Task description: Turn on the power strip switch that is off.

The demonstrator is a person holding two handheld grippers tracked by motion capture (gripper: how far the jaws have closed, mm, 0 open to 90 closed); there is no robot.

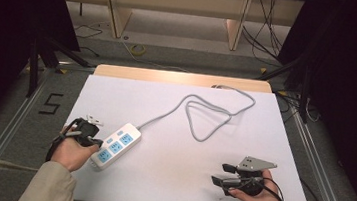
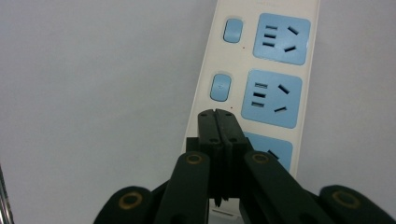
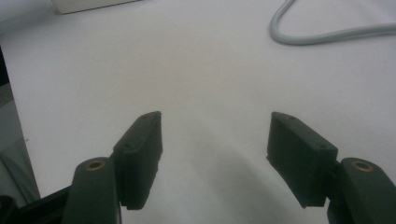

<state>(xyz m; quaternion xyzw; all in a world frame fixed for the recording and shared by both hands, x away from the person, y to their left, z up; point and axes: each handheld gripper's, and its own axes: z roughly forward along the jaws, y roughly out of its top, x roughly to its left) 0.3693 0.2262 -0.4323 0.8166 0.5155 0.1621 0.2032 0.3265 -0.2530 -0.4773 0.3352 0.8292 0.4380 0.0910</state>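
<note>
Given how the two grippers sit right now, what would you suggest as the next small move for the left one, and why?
Probably ease the left gripper down onto the nearest switch of the power strip. Its jaws are pressed together and hover just short of that blue button, while the right gripper rests open, apart from the strip.

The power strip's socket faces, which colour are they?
Light blue, set in the white power strip; the socket faces show best in the left gripper view.
</note>
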